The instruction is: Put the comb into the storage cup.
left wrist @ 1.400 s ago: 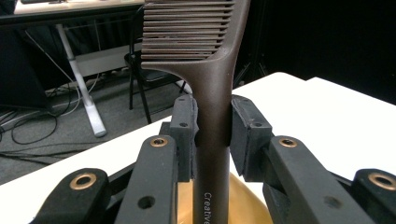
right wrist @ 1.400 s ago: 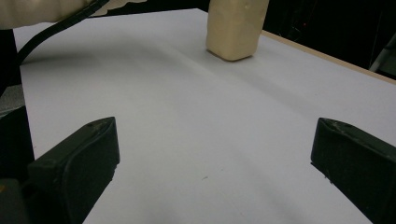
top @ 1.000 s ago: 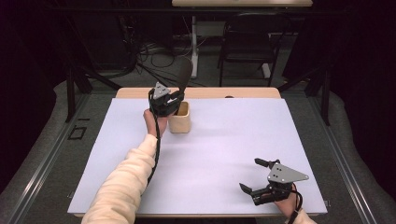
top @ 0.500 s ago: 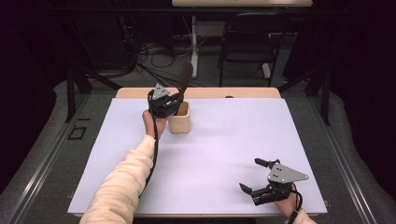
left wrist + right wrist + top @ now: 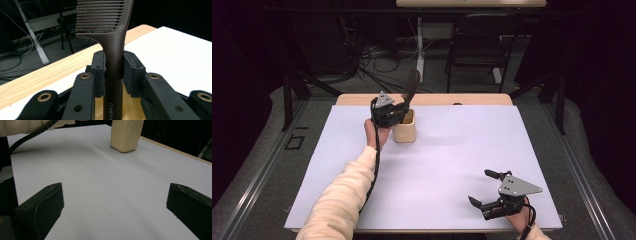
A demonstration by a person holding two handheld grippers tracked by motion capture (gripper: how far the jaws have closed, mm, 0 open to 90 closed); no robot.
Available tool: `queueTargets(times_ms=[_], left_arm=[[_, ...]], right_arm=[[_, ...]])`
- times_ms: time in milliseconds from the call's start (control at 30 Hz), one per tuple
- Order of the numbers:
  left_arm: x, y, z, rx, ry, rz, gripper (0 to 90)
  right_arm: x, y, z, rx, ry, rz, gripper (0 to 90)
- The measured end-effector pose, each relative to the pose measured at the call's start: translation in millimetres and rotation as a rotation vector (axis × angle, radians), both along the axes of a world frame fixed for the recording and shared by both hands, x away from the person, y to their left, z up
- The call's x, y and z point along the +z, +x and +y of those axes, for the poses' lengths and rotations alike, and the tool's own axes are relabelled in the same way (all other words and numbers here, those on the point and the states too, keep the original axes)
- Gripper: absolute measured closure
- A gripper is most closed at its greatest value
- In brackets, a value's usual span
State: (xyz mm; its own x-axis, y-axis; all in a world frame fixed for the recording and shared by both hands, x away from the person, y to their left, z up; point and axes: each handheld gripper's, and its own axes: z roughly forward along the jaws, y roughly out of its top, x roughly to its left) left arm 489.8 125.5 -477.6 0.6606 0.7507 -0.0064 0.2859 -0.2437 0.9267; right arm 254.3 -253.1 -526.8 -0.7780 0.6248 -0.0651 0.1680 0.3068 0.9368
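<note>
left hand-held gripper [image 5: 398, 113] at far left of white tabletop [image 5: 452, 150], jaws clamped on handle of dark brown comb [image 5: 110, 50]. comb upright, teeth at top, lower handle inside small wooden cup [image 5: 404, 127] just beside gripper. cream sleeve [image 5: 339, 200] reaches in from bottom. right hand-held gripper [image 5: 486, 189] near front right corner, well apart from cup, jaws wide apart, nothing between them.

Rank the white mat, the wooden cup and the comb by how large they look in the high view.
1. White mat, by far.
2. Wooden cup.
3. Comb, though its lower part is hidden, so these two are close.
</note>
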Motion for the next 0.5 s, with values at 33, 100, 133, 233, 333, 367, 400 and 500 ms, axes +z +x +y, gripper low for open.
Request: queueTargets(times_ms=[33,100,133,233,333,367,400,500], left_arm=[[-0.2,-0.1,0.1,-0.002,-0.002,0.001,72.4],[-0.7,-0.3,0.3,-0.003,-0.001,0.002,72.4],[-0.9,-0.3,0.6,-0.006,0.001,0.002,72.4],[-1.9,-0.2,0.7,-0.010,0.004,0.007,72.4],[-2.9,0.4,0.8,-0.017,0.008,0.014,72.4],[-3.3,0.4,0.8,-0.017,0.008,0.016,72.4],[-3.7,0.4,0.8,-0.019,0.011,0.017,72.4],[-4.6,0.3,0.7,-0.021,0.012,0.020,72.4]], right_arm=[[0.0,0.0,0.0,0.000,0.000,0.000,0.8],[0.0,-0.1,0.0,0.001,0.000,0.000,0.8],[0.0,0.0,0.0,0.000,-0.001,-0.001,0.8],[0.0,0.0,0.0,0.000,0.000,0.000,0.8],[0.0,-0.1,0.0,0.000,0.000,0.000,0.7],[0.1,-0.1,0.0,0.000,0.000,0.000,0.8],[0.0,0.0,0.0,0.000,-0.001,-0.001,0.8],[0.0,0.0,0.0,0.000,0.000,0.000,0.8]])
